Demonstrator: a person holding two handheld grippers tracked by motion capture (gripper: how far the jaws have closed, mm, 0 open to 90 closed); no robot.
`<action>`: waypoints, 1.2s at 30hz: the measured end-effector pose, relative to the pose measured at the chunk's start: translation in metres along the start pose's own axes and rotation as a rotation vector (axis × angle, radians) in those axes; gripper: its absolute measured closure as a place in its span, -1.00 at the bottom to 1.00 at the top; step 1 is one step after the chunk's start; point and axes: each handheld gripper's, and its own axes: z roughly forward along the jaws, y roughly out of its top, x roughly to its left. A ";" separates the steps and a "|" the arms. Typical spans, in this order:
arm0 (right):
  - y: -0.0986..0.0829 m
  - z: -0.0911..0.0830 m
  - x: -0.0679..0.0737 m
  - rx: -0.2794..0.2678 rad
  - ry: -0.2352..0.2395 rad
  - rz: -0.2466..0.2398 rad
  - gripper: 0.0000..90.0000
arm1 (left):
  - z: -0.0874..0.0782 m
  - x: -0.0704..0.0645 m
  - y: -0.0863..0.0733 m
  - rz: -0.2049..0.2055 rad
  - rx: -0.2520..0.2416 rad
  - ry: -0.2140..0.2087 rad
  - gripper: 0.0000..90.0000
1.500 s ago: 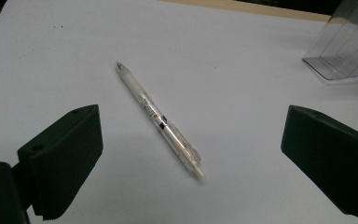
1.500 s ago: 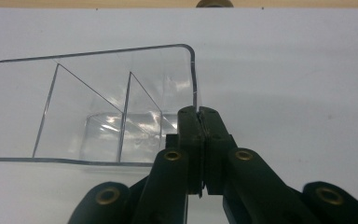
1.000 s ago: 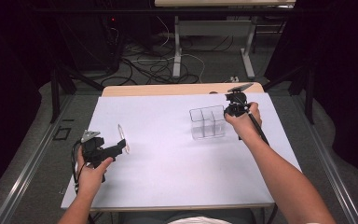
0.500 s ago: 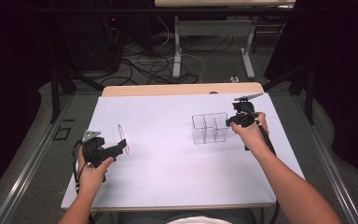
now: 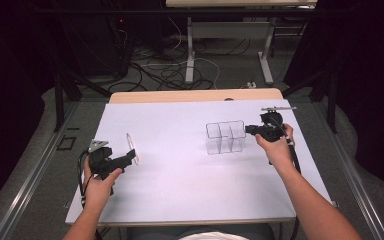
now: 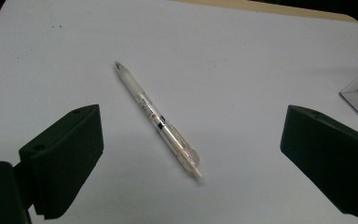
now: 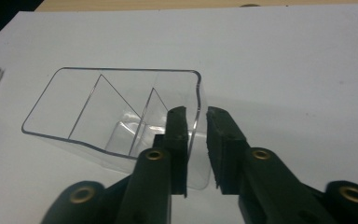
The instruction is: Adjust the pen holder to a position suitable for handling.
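While my right gripper (image 7: pixel 196 122) pinches the near end wall of the clear organizer (image 5: pixel 225 136), my left gripper (image 6: pixel 191 154) hangs spread wide over the pen (image 6: pixel 157 120), whose long axis runs diagonally between the jaws, tip pointing away.

A clear pen (image 6: pixel 158 120) lies slantwise on the white desk (image 6: pixel 242 56) — between the left claw's (image 6: pixel 191 154) wide-spread jaws.

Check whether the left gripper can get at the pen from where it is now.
Probably yes: the left gripper is open, the pen lies flat between its jaws, and bare table surrounds it.
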 end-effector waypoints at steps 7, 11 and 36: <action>-0.013 -0.001 -0.016 -0.060 -0.006 0.023 1.00 | 0.001 0.000 -0.001 -0.006 -0.001 0.004 -0.86; -0.020 0.006 -0.023 -0.073 0.003 -0.006 1.00 | 0.001 0.000 -0.001 0.001 -0.001 0.006 -0.86; -0.039 0.026 -0.010 -0.045 0.040 -0.096 1.00 | 0.003 0.000 0.000 0.001 0.001 0.004 -0.86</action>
